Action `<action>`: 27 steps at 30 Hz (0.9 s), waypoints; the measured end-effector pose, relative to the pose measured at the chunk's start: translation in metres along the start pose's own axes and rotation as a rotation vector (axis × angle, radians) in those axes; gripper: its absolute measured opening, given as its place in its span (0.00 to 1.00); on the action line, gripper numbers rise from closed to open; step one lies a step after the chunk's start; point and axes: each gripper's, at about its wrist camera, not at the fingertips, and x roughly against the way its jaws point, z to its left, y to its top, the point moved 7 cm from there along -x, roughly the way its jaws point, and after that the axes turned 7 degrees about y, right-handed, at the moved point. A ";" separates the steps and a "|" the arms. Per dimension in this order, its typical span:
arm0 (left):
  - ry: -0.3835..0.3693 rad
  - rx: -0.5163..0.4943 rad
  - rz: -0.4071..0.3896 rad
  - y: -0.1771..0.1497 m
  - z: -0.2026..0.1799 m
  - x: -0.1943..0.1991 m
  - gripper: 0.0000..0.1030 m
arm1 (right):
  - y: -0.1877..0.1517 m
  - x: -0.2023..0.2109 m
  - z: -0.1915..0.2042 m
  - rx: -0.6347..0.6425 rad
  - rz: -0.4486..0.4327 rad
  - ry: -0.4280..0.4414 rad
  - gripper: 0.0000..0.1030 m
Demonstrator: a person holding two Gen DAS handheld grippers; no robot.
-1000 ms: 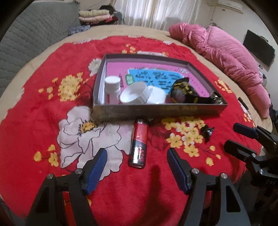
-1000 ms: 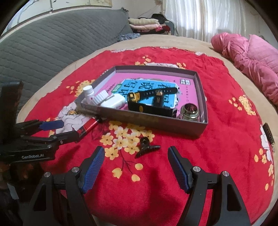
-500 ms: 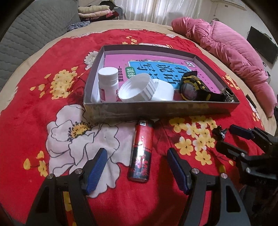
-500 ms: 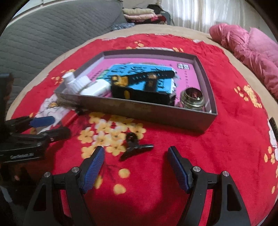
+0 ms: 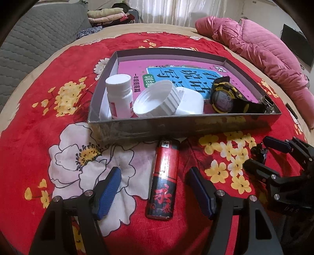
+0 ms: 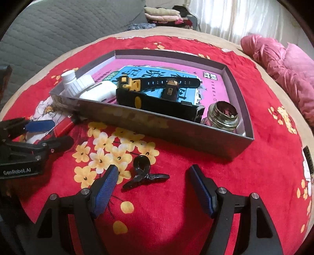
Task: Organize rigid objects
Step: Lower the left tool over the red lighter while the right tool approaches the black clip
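A red and black lighter point(image 5: 163, 179) lies on the red flowered blanket just in front of a shallow grey box point(image 5: 176, 125). My left gripper point(image 5: 155, 183) is open, its blue pads either side of the lighter's near half without touching it. A small black hair clip point(image 6: 143, 173) lies on the blanket in the right wrist view. My right gripper point(image 6: 153, 182) is open around the clip, apart from it. Inside the box are a white pill bottle point(image 5: 119, 96), a white ribbed lid point(image 5: 157, 100), a black and yellow watch point(image 5: 225, 98) and a small metal-necked jar point(image 6: 223, 115).
The box point(image 6: 225, 145) holds a pink and blue booklet point(image 6: 212, 86) under the items. A pink quilted jacket point(image 5: 265, 49) lies at the right of the bed. A grey quilted headboard point(image 5: 29, 43) and folded clothes point(image 5: 108, 16) stand behind.
Both grippers have come down and forward. The lighter now sits between the left pads, and the hair clip sits between the right pads. Neither gripper's opening has changed.
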 end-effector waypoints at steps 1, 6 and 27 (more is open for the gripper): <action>0.001 0.000 0.000 0.000 0.000 -0.001 0.69 | 0.000 -0.001 -0.001 -0.006 -0.001 0.001 0.74; -0.003 0.018 0.000 0.001 0.000 -0.005 0.69 | 0.000 -0.002 -0.002 -0.010 -0.001 0.007 0.74; 0.004 -0.005 -0.038 0.001 -0.002 0.001 0.38 | -0.003 0.005 -0.002 -0.008 -0.035 0.023 0.48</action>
